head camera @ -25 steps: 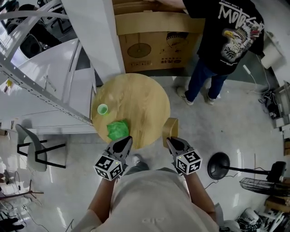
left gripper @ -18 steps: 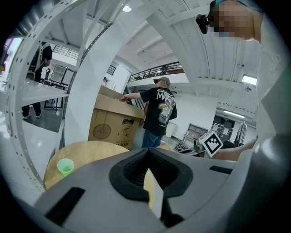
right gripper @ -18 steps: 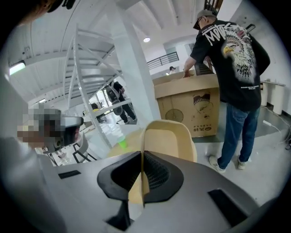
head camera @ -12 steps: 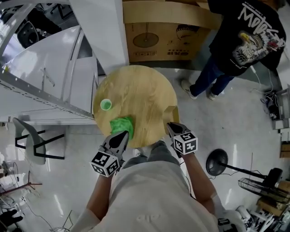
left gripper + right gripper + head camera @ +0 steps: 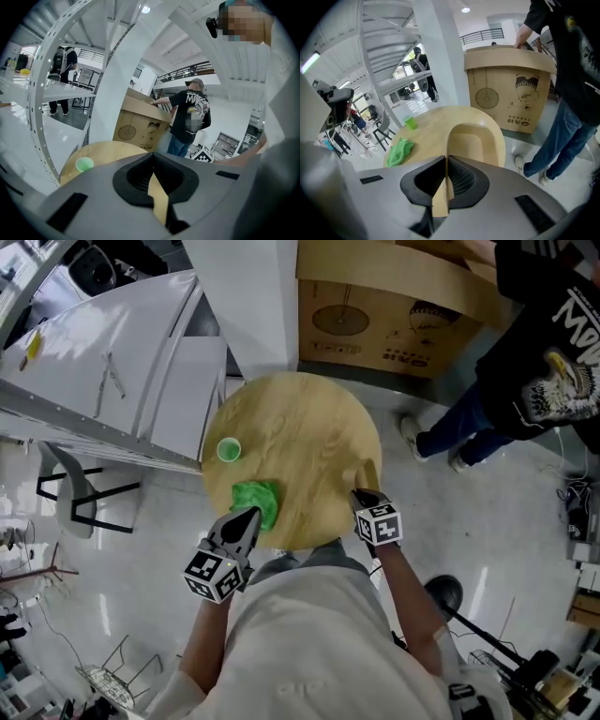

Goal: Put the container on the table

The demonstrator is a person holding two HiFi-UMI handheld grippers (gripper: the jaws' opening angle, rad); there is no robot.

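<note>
A tan, round-ended open container [image 5: 367, 474] [image 5: 476, 140] is held by its near wall in my right gripper [image 5: 361, 495] [image 5: 444, 183], which is shut on it. It hangs at the right edge of the round wooden table [image 5: 291, 427] [image 5: 433, 119]. My left gripper [image 5: 248, 517] [image 5: 154, 187] is shut with nothing in it, at the table's near edge, right beside a crumpled green cloth [image 5: 255, 502] [image 5: 399, 152]. A small green cup [image 5: 229, 449] [image 5: 84, 164] [image 5: 410, 123] stands at the table's left side.
A large cardboard box [image 5: 394, 306] [image 5: 511, 89] stands just beyond the table, and a person in a black shirt [image 5: 539, 371] is at it. A white metal rack [image 5: 112, 381] borders the table's left. There is a chair [image 5: 75, 493] at the left and a black floor stand base [image 5: 441, 594] at the right.
Both grippers have moved forward to the table. The container has gone from short of the table's right edge to right at it, and the left gripper now reaches the green cloth.
</note>
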